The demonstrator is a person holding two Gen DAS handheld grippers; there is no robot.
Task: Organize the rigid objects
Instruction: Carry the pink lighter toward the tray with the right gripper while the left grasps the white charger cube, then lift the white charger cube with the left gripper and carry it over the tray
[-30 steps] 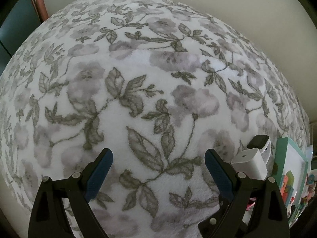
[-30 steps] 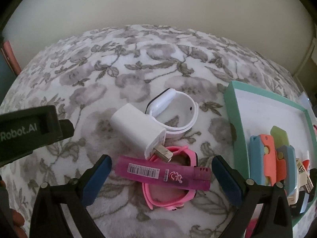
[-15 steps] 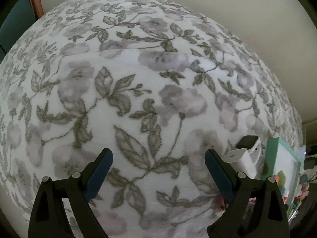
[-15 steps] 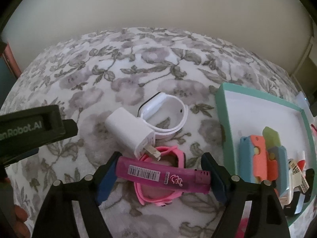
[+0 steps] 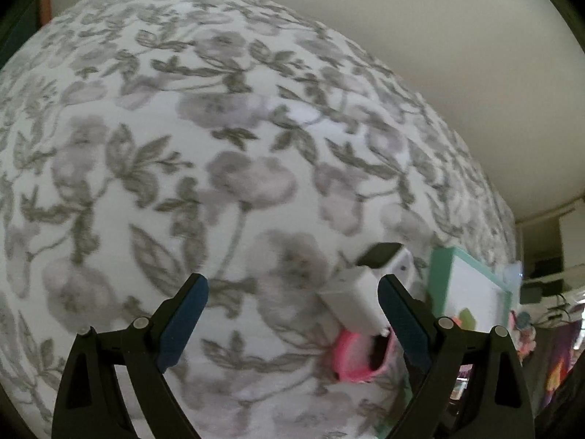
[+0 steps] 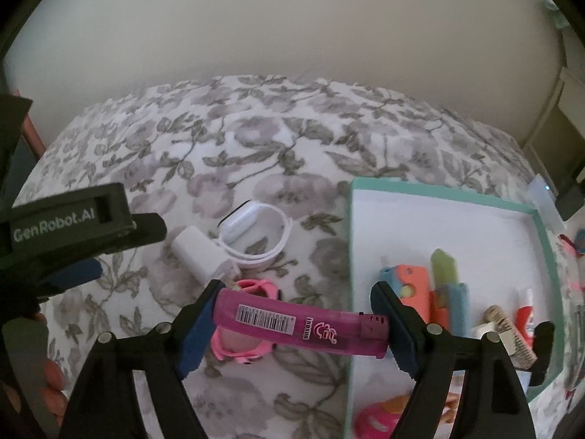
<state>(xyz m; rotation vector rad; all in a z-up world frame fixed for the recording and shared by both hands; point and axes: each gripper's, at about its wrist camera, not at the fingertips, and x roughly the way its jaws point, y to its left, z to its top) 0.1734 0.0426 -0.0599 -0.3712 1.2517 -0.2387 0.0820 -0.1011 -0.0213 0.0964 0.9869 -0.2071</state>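
We have the magenta lighter point(image 6: 301, 323) clamped end to end in our right gripper point(image 6: 292, 323), its long axis lying straight across the jaws from pad to pad, lifted clear above the pink watch point(image 6: 243, 344) that lies on the spread beneath it. The move ahead, as we judge it, turns on this: the teal tray point(image 6: 451, 192) lies to our right of the lighter, its near wall just beside the capped end, so a sideways carry along the lighter's own length should bring it over the white floor beside the folded knives point(image 6: 426, 294) already lying there. Our left gripper point(image 5: 292, 314) hangs with its jaws wide apart and nothing between the pads; the white charger point(image 5: 353, 298) sits just by its right finger, the white band point(image 6: 256, 234) beyond it, so that hand is the nearer one for those. Everything rests on a soft floral blanket point(image 6: 292, 139), which may give under a press. Behind it rises a plain pale wall point(image 6: 292, 29), with shelving at the far right
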